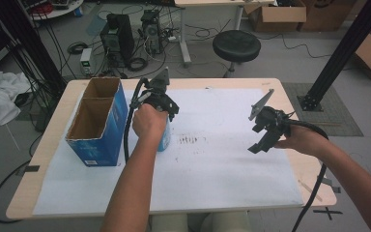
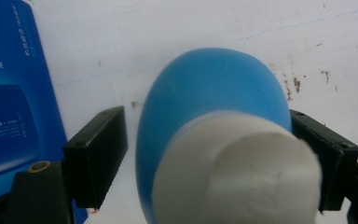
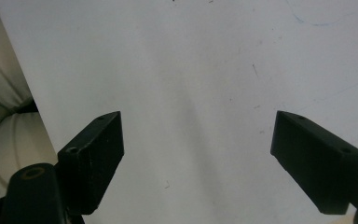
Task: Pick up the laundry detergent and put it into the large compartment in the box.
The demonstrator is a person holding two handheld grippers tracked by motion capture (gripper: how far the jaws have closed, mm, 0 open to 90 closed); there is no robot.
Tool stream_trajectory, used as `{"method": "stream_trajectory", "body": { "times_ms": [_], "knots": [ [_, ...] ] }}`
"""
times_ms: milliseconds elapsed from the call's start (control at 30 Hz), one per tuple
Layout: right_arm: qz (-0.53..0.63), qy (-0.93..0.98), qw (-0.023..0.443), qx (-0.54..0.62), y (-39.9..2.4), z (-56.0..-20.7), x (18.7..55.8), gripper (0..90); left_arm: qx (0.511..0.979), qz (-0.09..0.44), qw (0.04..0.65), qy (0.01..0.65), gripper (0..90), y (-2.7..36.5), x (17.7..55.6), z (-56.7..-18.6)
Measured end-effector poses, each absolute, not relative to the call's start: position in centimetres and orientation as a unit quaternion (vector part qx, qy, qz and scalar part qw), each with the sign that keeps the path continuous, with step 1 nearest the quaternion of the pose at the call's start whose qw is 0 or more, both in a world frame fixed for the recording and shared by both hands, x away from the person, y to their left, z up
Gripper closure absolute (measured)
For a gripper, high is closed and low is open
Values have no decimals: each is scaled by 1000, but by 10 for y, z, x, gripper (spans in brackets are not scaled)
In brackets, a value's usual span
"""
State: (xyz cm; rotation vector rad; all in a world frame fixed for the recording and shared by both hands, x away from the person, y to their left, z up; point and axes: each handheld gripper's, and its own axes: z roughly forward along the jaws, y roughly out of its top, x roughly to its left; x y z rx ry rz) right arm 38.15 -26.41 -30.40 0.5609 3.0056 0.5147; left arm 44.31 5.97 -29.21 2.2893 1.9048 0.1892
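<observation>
The table (image 1: 290, 104) carries a white paper sheet (image 1: 222, 174) over most of its top. At its left stands an open blue carton (image 1: 104, 130), divided into two compartments, both of which look empty in the high view. Just beside the carton's right wall stands a blue bottle with a white cap (image 2: 214, 135), upright on the sheet; the left gripper (image 1: 166, 113) comes down over it from above. In the left gripper view its jaws sit either side of the bottle's body, the right one against it and the left one a sliver off, so the hold looks close but not firmly pinched. The right gripper (image 1: 265, 135) hangs above the sheet, well apart from the bottle, with its jaws spread wide and nothing between them.

The bottle's rounded, smooth body is the main risk: if the jaws close off-centre or too high on the taper, it could squirt out or tip against the carton. Lifted with a slack hold, it might rotate and drop. The carton is light and near, so a sideways nudge could shift it.

In the high view the hand and gripper cover most of the bottle, leaving a sliver of blue. The cap blurs in the left gripper view, and the carton's printing is too small to read. The dark smudges (image 1: 191, 140) on the sheet cannot be identified.
</observation>
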Motion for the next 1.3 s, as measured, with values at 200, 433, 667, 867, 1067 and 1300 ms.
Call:
{"method": "stream_trajectory", "body": {
  "times_ms": [200,433,667,867,1067,1300],
  "knots": [
    [166,969,20,181,-264,-304,382,169,765,64,75,637,200,59,444,-295],
    [168,969,20,181,-265,-304,382,169,763,61,77,639,210,60,445,-298],
    [169,969,18,180,-263,-305,382,171,761,63,80,640,247,59,445,-297],
    [169,969,19,179,-263,-304,382,171,762,64,80,639,276,61,445,-297],
    [169,969,19,180,-263,-305,382,171,762,64,80,639,288,61,445,-297],
    [169,969,18,181,-263,-304,381,171,763,63,82,638,331,61,445,-296]
  ]
}}
